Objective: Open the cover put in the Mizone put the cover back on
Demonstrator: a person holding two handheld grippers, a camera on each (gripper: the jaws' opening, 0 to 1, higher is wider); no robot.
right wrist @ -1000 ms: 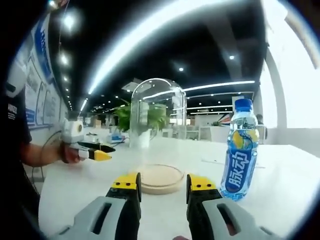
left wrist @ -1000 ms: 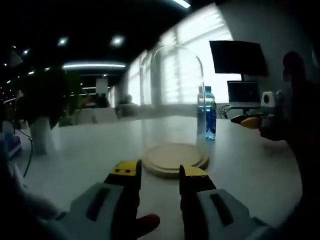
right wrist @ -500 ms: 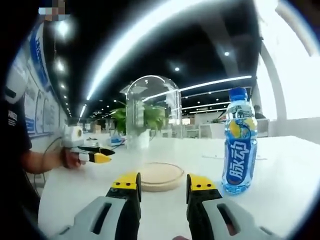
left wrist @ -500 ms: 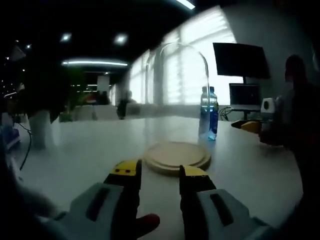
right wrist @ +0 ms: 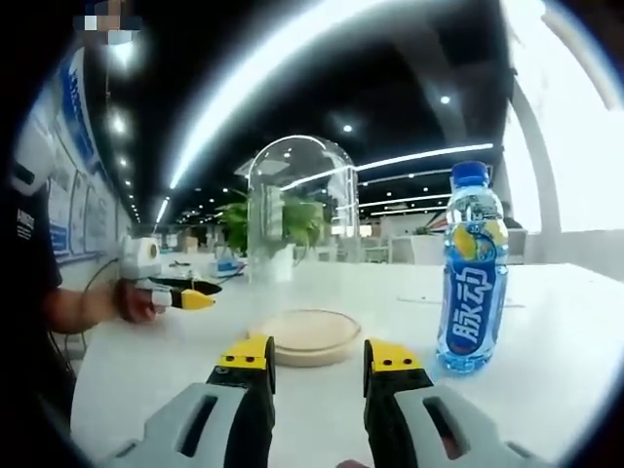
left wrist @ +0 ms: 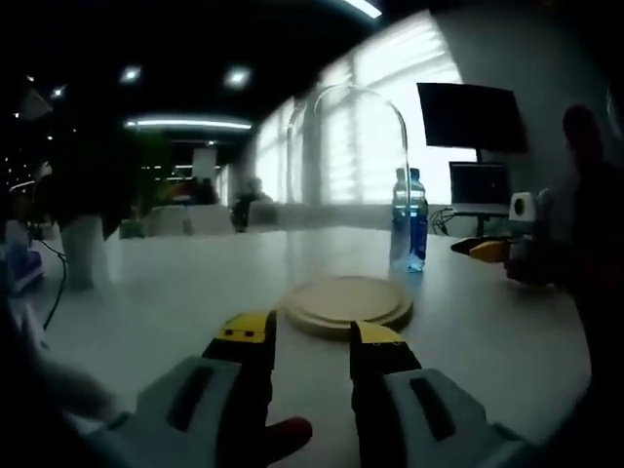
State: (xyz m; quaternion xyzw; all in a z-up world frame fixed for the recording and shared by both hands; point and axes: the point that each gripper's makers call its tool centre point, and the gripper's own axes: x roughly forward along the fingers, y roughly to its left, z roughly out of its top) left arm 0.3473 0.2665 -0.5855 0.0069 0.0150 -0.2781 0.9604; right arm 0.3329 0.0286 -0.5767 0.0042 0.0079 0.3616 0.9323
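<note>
My left gripper (left wrist: 310, 336) is spread apart and holds nothing. My right gripper (right wrist: 317, 359) is spread apart too – nothing is in it. Both hang low over the white desk (right wrist: 546, 341). A clear glass cover (right wrist: 299, 234) sits on a round wooden base (right wrist: 305, 334), right in front of both grippers. The blue drink bottle (right wrist: 472, 285) stands up straight on the desk – just beside the base, with its blue cap on. A potted plant (left wrist: 83, 210) stands farther back on the desk.

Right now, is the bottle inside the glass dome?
No, the bottle stands on the table beside the glass dome, apart from it.
</note>
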